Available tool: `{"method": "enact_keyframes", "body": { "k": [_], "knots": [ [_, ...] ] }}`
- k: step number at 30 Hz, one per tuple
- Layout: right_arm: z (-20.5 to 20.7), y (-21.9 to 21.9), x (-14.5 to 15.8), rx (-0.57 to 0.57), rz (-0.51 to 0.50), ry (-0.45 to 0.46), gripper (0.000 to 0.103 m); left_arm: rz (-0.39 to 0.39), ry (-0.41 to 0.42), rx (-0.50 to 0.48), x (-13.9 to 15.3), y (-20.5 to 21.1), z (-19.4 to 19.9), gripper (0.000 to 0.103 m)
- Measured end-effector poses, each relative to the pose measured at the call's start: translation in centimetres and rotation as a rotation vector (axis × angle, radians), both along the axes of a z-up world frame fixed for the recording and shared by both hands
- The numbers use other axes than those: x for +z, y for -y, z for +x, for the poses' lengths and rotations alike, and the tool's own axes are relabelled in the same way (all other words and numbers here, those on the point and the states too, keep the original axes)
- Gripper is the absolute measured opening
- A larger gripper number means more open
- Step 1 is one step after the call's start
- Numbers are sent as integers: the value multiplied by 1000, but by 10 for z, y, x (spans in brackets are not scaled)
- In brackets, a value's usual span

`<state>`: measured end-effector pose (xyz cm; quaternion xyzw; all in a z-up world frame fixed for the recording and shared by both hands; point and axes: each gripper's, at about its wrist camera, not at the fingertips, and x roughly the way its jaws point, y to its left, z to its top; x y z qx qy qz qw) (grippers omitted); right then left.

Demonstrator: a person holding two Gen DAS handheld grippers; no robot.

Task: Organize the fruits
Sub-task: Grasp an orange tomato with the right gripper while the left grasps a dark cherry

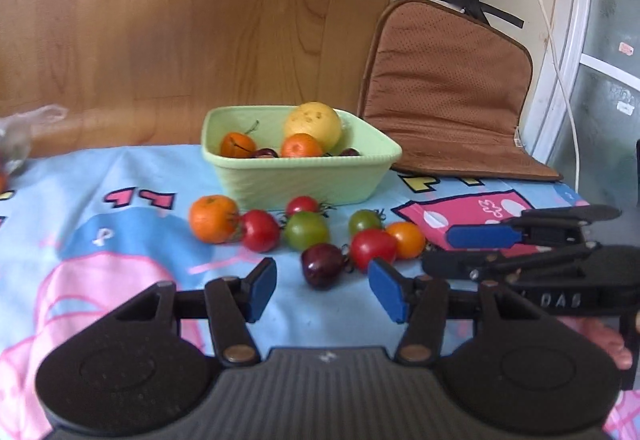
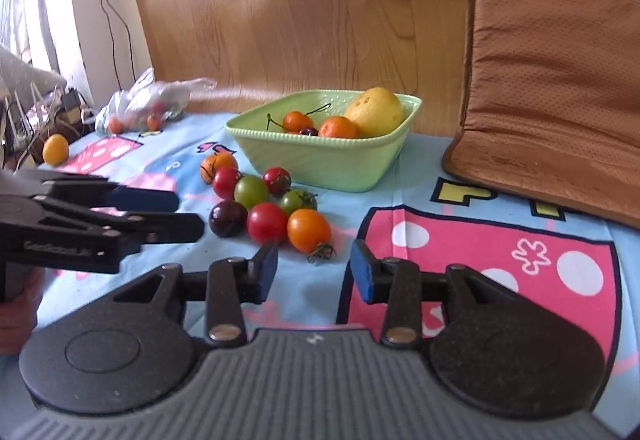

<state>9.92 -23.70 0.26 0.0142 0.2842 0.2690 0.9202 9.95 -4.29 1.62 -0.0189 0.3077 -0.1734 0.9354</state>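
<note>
A pale green basket (image 1: 256, 175) (image 2: 280, 155) holds a yellow lemon (image 1: 314, 123) (image 2: 376, 109), small oranges and dark cherries. In front of it loose fruit lies on the cloth: an orange (image 1: 213, 217), red tomatoes (image 1: 259, 231), a green tomato (image 1: 306, 230) (image 2: 251, 191), a dark plum (image 1: 322, 264) (image 2: 228, 217) and an orange tomato (image 1: 406, 239) (image 2: 308, 230). My left gripper (image 1: 322, 290) is open and empty, just short of the plum. My right gripper (image 2: 314, 274) is open and empty, just short of the orange tomato. Each gripper also shows in the other's view: the right (image 1: 480, 240), the left (image 2: 160, 211).
A brown cushion (image 1: 448, 91) (image 2: 552, 79) leans on the wall right of the basket. A clear plastic bag with fruit (image 2: 148, 103) and a lone yellow-orange fruit (image 2: 55, 148) lie at the far left. A wooden board (image 1: 200, 19) stands behind. White cables (image 1: 552, 39) hang at right.
</note>
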Motion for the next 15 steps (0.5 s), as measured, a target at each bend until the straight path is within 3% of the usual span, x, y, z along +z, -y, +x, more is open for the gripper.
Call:
{"method": "enact_keyframes", "body": {
  "k": [2,5,6,9,15],
  "knots": [
    [7,-3,0,22,-18,1,45,-1,-7,-4,-2,4,8,51],
    [17,-11,-2,44,-70,8,45,-15,-32,-11,-8,5,17,38],
    [21,-14,-3,61,-76,-11,45,-18,-54,-9,-10,5,20,29],
    [23,-15,-4,79,-67,-19,29,-38,-52,-4,-9,2,16,29],
    [-8,-20,-1,104,-50,-19,29,-63,-34,-23,-5,-8,-18,29]
  ]
}}
